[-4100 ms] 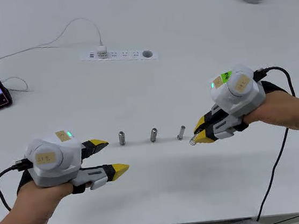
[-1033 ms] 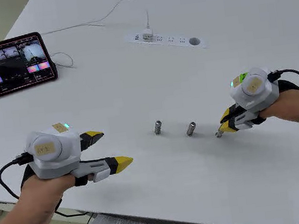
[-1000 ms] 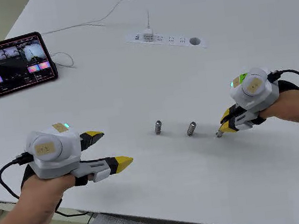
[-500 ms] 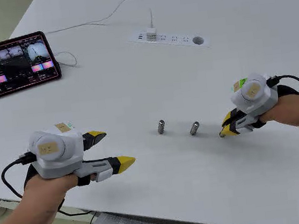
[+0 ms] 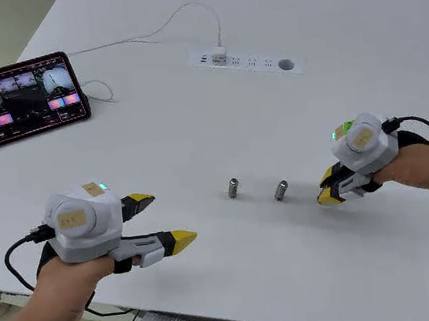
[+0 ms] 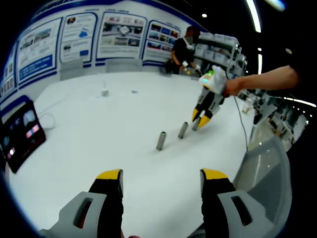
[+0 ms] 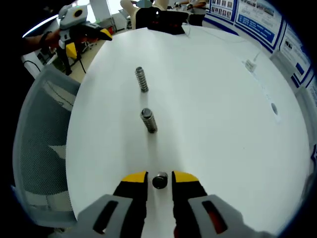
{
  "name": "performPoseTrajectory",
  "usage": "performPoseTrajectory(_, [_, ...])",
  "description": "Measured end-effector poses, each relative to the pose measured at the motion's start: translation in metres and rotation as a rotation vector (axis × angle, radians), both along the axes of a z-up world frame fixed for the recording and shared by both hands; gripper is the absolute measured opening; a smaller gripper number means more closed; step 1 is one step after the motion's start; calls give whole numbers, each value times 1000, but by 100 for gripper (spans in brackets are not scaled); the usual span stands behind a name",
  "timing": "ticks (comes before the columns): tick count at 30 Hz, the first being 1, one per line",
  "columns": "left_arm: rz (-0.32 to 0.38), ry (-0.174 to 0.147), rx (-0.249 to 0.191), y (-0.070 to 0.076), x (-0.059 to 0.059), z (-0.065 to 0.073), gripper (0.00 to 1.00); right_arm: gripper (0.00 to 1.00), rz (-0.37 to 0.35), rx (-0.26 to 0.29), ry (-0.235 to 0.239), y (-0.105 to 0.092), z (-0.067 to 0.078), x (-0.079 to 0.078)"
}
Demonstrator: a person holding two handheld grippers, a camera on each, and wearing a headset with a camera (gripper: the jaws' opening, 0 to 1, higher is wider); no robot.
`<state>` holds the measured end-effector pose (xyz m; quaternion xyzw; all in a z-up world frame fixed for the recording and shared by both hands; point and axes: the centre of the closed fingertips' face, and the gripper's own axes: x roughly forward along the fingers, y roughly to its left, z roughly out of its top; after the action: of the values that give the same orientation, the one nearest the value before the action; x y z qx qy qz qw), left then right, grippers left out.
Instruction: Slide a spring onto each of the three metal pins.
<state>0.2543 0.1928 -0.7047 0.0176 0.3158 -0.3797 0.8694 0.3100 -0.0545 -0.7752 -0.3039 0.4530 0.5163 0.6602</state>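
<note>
Three metal pins stand in a row on the white table. The left pin (image 5: 234, 188) and the middle pin (image 5: 281, 191) each carry a spring, also seen as the far pin (image 7: 141, 78) and the nearer pin (image 7: 148, 120). My right gripper (image 5: 328, 192) is down at the third pin, which its fingertips hide in the head view. In the right gripper view, its yellow tips sit tight on either side of the spring on that pin (image 7: 159, 180). My left gripper (image 5: 162, 220) hovers open and empty, well to the left of the row (image 6: 161, 140).
A tablet (image 5: 21, 97) lies at the far left, and a white power strip (image 5: 246, 60) with its cable at the back. A mesh chair (image 7: 39, 129) stands by the table's near edge. A person stands beyond the table (image 6: 181, 49).
Four seconds ago my right gripper held the spring just beside the third pin; now it is lowered over that pin. The head camera has shifted. My left gripper stays put.
</note>
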Motion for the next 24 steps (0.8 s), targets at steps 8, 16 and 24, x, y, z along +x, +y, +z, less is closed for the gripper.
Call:
performPoseTrajectory(8, [1,-4,-4,-2,2,2,66,28,-43,20,-2,-4,5,-2])
performPoseTrajectory(16, [5,8,-11,-4,3,2,69,35,-119,62,-7,-9,12,-4])
performPoseTrajectory(24, [17,4,-29,-3,5,5,71,38,-219,126,-25,-16,20,-10])
